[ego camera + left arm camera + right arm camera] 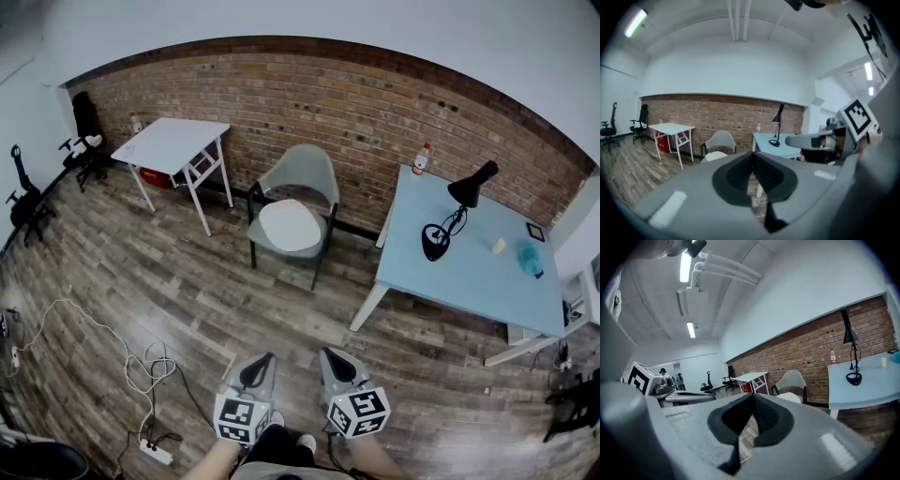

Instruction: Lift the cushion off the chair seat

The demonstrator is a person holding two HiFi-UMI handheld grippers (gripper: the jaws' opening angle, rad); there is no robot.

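A white cushion [290, 226] lies on the seat of a grey shell chair [305, 172] that stands against the brick wall, far ahead of me. The same cushion [715, 156] and chair [720, 139] show small in the left gripper view, and the cushion [790, 397] and chair [792, 379] in the right gripper view. My left gripper [259, 362] and right gripper [336, 358] are held side by side low in the head view, well short of the chair. Both are shut with nothing between the jaws.
A white table [172, 143] stands left of the chair. Right of it is a light blue table [464, 267] with a black lamp [454, 211], a bottle [422, 158] and small items. Office chairs [86, 141] stand far left; a white cable [112, 347] and power strip [156, 453] lie on the floor.
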